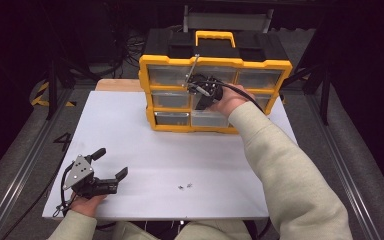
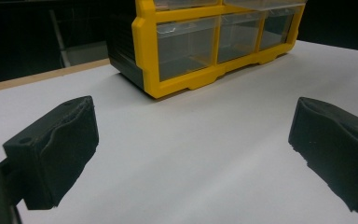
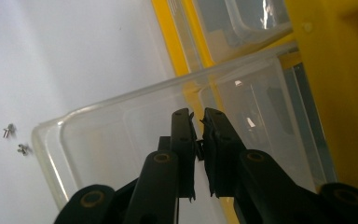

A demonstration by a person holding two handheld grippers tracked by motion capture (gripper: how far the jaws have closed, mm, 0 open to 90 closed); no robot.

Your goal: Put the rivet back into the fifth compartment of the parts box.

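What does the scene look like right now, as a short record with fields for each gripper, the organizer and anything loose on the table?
left gripper: jaws wide open, low over the white table, holding nothing
right gripper: jaws nearly closed above a pulled-out clear drawer
organizer: yellow and black, clear drawers, at the table's far side
loose items: small screws near the front edge
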